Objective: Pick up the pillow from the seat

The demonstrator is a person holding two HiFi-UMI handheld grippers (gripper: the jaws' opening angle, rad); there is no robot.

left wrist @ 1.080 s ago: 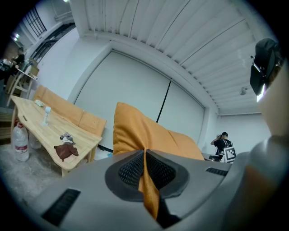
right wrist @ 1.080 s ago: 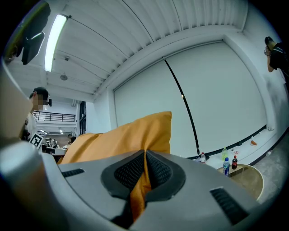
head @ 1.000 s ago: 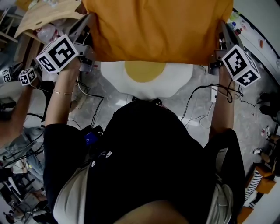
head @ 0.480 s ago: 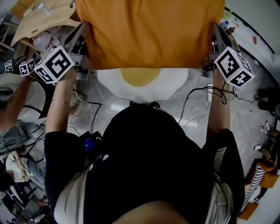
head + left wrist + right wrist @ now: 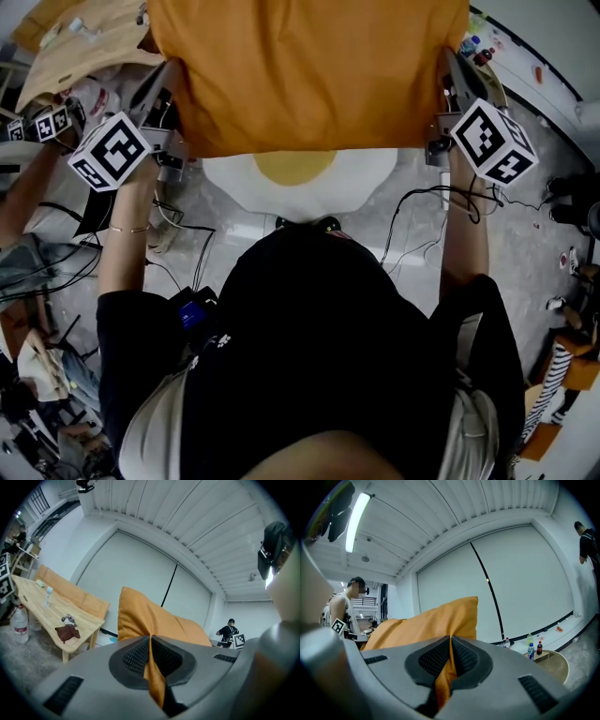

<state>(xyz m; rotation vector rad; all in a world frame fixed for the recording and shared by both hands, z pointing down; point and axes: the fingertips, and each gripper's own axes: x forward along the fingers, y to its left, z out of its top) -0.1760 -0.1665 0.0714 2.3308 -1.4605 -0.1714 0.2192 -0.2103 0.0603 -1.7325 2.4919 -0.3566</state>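
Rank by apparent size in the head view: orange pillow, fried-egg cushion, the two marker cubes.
1. orange pillow: largest, though it is held up nearer the camera.
2. fried-egg cushion: partly covered by the pillow.
3. left marker cube and right marker cube: look alike, not ranked.

A wooden table (image 5: 70,47) stands near the left gripper (image 5: 171,89); the pillow (image 5: 309,75) blocks ahead.
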